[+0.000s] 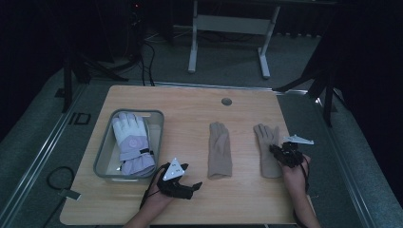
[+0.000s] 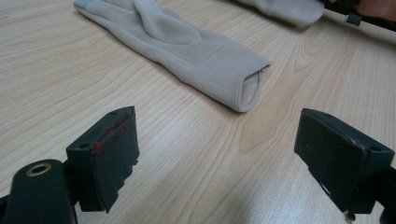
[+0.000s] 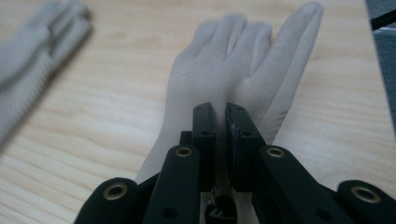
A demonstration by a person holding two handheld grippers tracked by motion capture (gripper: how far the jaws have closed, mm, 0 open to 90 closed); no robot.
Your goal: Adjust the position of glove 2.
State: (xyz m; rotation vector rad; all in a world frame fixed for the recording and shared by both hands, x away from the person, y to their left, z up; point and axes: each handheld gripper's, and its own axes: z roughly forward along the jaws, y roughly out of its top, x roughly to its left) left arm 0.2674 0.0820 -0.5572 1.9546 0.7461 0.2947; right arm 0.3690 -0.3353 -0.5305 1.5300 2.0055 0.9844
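Two beige knit gloves lie flat on the wooden table, fingers pointing away from me. My right gripper (image 1: 275, 151) sits over the palm of the right-hand glove (image 1: 266, 137). In the right gripper view its jaws stand together (image 3: 222, 112), pinching a fold of that glove (image 3: 243, 60). My left gripper (image 1: 190, 176) rests low near the front edge, left of the other glove (image 1: 219, 149). In the left gripper view it stands open (image 2: 224, 149) with bare wood between its pads, and that glove's cuff (image 2: 247, 88) lies just ahead.
A grey tray (image 1: 102, 156) at the left holds a white and lilac ski glove (image 1: 130, 142). A round cable hole (image 1: 226, 101) sits near the table's far edge. The right glove lies close to the table's right edge.
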